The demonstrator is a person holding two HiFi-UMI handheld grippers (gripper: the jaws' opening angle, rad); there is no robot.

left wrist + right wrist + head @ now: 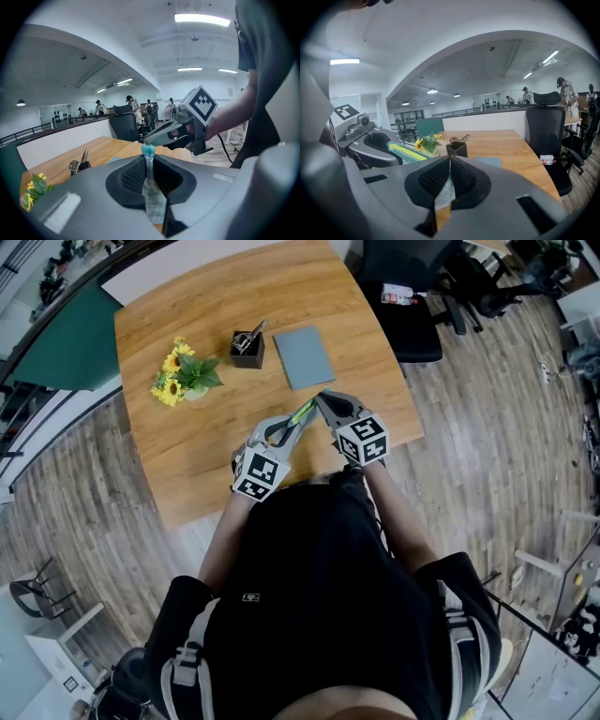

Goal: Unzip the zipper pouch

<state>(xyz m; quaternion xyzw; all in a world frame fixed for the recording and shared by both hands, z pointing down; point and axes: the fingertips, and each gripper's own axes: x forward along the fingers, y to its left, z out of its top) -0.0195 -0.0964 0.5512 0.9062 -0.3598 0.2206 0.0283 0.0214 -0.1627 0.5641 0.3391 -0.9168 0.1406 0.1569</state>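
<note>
A striped green and yellow zipper pouch (302, 413) hangs in the air between my two grippers, above the near part of the wooden table (187, 446). My left gripper (286, 429) is shut on one end of it; a teal tip and a pale strip of the pouch (149, 151) show between its pads. My right gripper (322, 398) is shut on the other end, with a thin pale piece (446, 193) pinched in its jaws; whether that is the zipper pull I cannot tell. In the right gripper view the pouch (407, 152) runs from the left gripper (370, 140) towards my right gripper (450, 160).
Further back on the table lie a grey flat pad (303, 356), a black holder with clips (247, 349) and a small bunch of sunflowers (183, 373). A black office chair (412, 306) stands at the table's far right. People stand far off in the room.
</note>
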